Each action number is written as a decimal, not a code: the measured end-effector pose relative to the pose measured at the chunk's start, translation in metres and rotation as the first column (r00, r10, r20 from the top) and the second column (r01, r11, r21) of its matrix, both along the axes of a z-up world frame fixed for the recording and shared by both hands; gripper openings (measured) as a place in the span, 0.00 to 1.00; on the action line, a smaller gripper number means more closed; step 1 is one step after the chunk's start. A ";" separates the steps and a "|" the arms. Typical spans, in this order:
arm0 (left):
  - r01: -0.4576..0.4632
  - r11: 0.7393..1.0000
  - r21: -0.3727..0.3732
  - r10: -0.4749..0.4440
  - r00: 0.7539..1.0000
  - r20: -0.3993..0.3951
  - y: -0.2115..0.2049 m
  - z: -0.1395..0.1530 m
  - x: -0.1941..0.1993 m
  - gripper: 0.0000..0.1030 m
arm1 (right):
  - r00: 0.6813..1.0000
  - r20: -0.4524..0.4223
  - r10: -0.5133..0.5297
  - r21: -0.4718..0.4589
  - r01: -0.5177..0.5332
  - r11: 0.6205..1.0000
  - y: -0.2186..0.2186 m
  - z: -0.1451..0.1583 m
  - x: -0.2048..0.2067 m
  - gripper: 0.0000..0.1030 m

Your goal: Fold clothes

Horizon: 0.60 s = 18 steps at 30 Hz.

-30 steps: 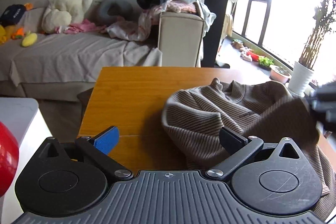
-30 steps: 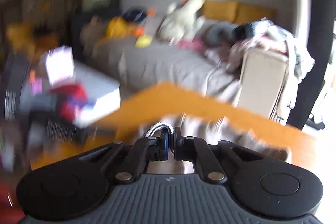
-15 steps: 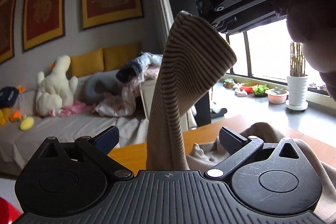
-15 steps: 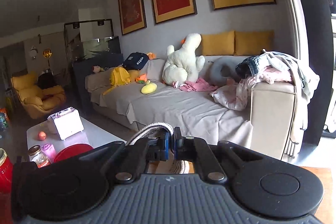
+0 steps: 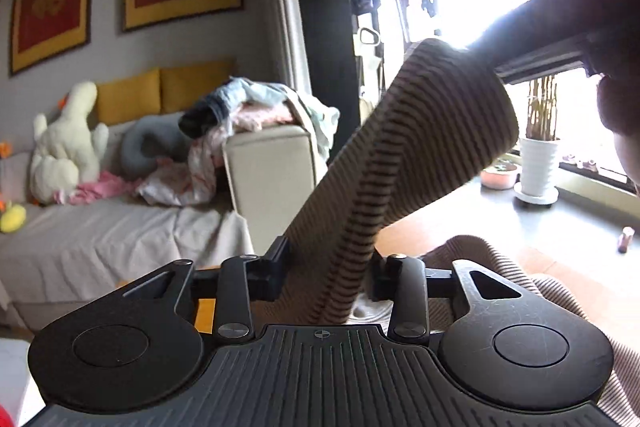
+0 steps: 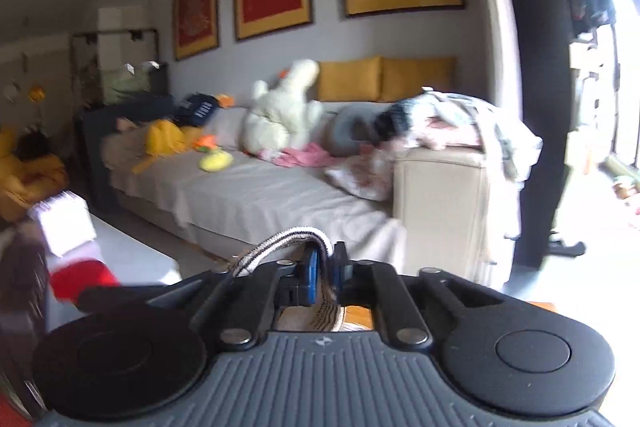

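A striped brown knit sweater [image 5: 420,155] is stretched in the air between two handheld grippers. In the left wrist view, a band of it, probably a sleeve, runs from bottom centre up to the upper right of the frame. The left gripper [image 5: 326,267] has narrow jaws pressed on the band's lower end. The right gripper [image 6: 322,263] pinches the upper end; in its own view its jaws are closed on a fold of striped cloth at centre. The rest of the sweater lies heaped at lower right on the wooden tabletop [image 5: 424,227]. A sofa [image 6: 260,195] stands behind.
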State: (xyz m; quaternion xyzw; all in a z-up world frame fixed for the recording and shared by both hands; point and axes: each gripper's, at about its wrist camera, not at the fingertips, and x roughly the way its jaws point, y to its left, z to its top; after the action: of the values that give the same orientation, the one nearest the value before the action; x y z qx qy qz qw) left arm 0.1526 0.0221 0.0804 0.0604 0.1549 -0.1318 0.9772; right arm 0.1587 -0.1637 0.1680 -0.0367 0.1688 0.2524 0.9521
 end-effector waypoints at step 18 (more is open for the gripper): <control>-0.117 0.980 -0.163 0.089 0.981 -0.171 0.040 0.019 0.042 0.20 | 0.964 -0.231 0.129 -0.319 -0.200 0.926 -0.034 -0.139 -0.136 0.06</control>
State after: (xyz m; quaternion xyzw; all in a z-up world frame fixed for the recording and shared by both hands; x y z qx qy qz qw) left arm 0.1945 0.0622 0.0992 -0.0434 0.2251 -0.0981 0.9684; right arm 0.0230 -0.1974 0.0288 -0.1880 0.3039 0.3012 0.8841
